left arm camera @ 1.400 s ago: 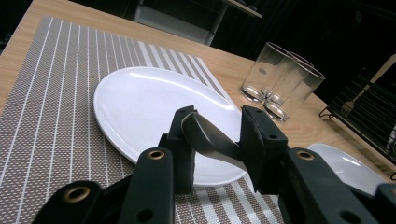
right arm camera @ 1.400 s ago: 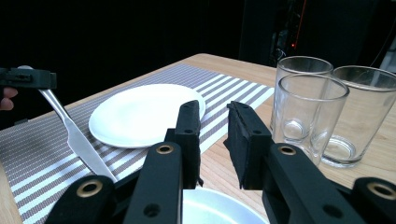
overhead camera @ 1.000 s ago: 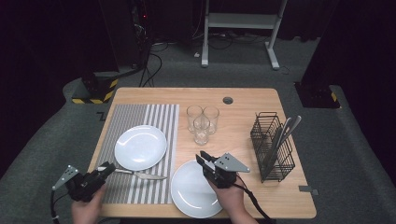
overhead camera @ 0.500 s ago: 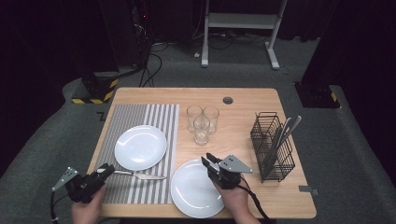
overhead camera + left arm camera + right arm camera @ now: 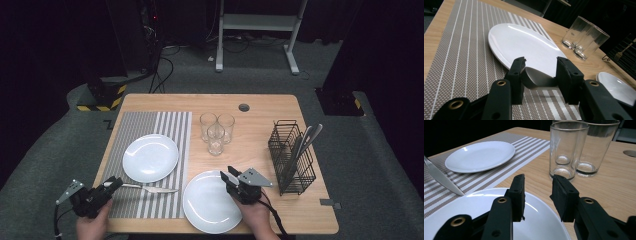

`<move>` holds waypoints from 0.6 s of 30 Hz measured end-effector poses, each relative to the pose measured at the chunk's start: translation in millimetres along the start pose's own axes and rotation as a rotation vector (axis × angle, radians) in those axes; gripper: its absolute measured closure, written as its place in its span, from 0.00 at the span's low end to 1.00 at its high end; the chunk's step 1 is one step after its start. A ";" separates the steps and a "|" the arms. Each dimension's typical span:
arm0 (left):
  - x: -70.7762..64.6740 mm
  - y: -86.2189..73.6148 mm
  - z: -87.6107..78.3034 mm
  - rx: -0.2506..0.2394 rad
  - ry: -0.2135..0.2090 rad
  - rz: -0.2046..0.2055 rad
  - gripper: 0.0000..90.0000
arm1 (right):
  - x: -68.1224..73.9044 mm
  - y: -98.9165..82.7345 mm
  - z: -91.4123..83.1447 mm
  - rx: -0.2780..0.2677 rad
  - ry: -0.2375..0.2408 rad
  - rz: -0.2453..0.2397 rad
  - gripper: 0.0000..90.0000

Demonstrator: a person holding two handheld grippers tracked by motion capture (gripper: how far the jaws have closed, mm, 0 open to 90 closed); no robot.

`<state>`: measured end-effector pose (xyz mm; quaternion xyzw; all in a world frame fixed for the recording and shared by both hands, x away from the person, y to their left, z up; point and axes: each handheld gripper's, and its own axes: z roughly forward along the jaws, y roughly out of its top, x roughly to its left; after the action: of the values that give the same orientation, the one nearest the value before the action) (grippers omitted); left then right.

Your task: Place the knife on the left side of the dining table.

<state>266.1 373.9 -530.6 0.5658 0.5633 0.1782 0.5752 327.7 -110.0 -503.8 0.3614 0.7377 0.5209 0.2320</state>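
Right tongs [image 5: 226, 177], lowered and just opening, hover over near plate [image 5: 210, 205], seemingly empty.

The high view looks forward and down on the whole counter [image 5: 260, 107] from above. Each gripper view sits low and close behind its own tongs, facing along them. Both share the far plate [image 5: 524, 46] and glasses [image 5: 567, 150] beyond the tongs.

glossy white plate [image 5: 212, 202], brushed metal knife [image 5: 145, 188], woven mat [image 5: 150, 130]
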 end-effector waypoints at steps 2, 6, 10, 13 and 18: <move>1.4 -1.1 -0.3 0.004 -0.001 -0.005 0.66 | -0.8 -0.5 -0.7 -0.001 -0.005 0.002 0.69; 2.7 -1.9 -0.6 0.008 -0.002 -0.011 0.65 | -2.2 -0.9 -1.6 -0.002 -0.009 0.006 0.69; 4.1 -2.6 -1.3 0.010 0.003 -0.014 0.65 | -2.3 -2.7 -1.1 0.003 -0.009 0.007 0.69; 7.0 -3.4 -1.8 0.014 0.007 -0.027 0.64 | -2.2 -3.9 -0.8 0.007 -0.008 0.007 0.69; 14.6 -5.5 0.3 0.040 0.009 -0.077 0.63 | -1.8 -4.8 -0.2 0.010 -0.007 0.013 0.69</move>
<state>268.4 384.4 -541.9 0.5543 0.5905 0.1471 0.5678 327.3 -112.5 -508.3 0.3689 0.7373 0.5174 0.2292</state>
